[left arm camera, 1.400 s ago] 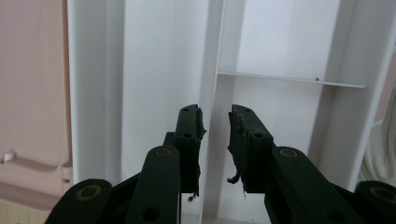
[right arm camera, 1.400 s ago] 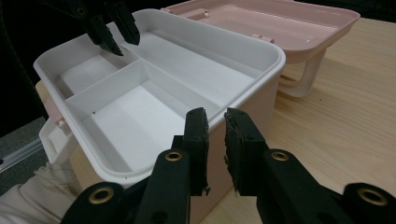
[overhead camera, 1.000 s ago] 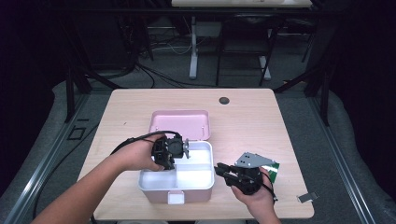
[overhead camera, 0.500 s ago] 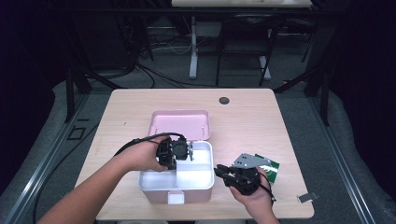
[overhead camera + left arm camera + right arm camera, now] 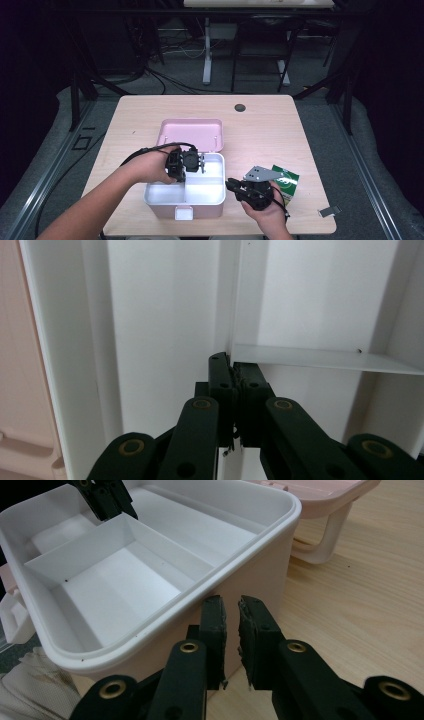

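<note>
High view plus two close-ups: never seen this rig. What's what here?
There is no robot here. A person holds a two-jaw claw in each hand. The high view looks down on the table. Each close-up comes from a camera riding on one claw, looking along its black jaws. On the table stands an open pink box with a white divided tray inside and its lid lying open behind it. A green packet lies near the right hand. The left claw reaches into the tray; its jaws have just been closing and now pinch the thin divider. The right claw sits beside the box, jaws almost shut, with nothing between them.
</note>
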`<state>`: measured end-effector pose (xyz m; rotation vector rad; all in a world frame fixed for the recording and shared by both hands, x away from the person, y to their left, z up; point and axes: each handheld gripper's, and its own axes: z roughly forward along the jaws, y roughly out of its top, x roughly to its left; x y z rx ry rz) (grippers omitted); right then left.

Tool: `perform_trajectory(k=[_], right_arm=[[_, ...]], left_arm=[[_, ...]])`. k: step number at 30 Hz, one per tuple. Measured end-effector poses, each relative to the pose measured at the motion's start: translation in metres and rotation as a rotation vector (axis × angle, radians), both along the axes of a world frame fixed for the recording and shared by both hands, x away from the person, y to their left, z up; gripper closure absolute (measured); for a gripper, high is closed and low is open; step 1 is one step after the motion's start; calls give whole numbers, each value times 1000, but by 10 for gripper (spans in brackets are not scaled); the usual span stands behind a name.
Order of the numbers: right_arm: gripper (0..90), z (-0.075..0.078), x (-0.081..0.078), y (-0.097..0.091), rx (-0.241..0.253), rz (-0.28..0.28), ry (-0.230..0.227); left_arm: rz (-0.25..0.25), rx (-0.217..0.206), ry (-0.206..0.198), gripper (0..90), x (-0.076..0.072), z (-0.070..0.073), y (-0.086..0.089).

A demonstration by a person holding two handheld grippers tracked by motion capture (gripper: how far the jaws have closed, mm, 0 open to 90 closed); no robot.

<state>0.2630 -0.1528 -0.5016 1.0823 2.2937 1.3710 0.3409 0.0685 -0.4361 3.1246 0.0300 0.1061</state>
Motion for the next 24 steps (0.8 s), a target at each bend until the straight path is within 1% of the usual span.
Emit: perform_trajectory(k=[5, 6, 8, 12, 17, 18, 23, 24], right_arm=[[807, -1, 1, 0, 8, 2, 2], [807, 0, 0, 0, 5, -1, 2], [806, 0, 0, -1, 0, 1, 6], [806, -1, 1, -1, 8, 1, 3], [800, -1, 1, -2, 8, 5, 9], [799, -2, 2, -2, 13, 6, 5], [793, -5, 2, -1, 9, 13, 16], [791, -5, 3, -1, 6, 15, 13]], left_arm=[[-10, 41, -1, 874, -1, -2, -6], [-20, 52, -3, 873, 0, -2, -7], [-21, 52, 1, 870, 0, -3, -7], [-27, 52, 4, 875, 1, -3, -7], [-20, 54, 13, 879, 2, -3, -7], [-20, 53, 12, 879, 2, -3, -7], [-22, 54, 5, 880, 1, -2, -7], [-21, 51, 5, 880, 1, -1, -7]])
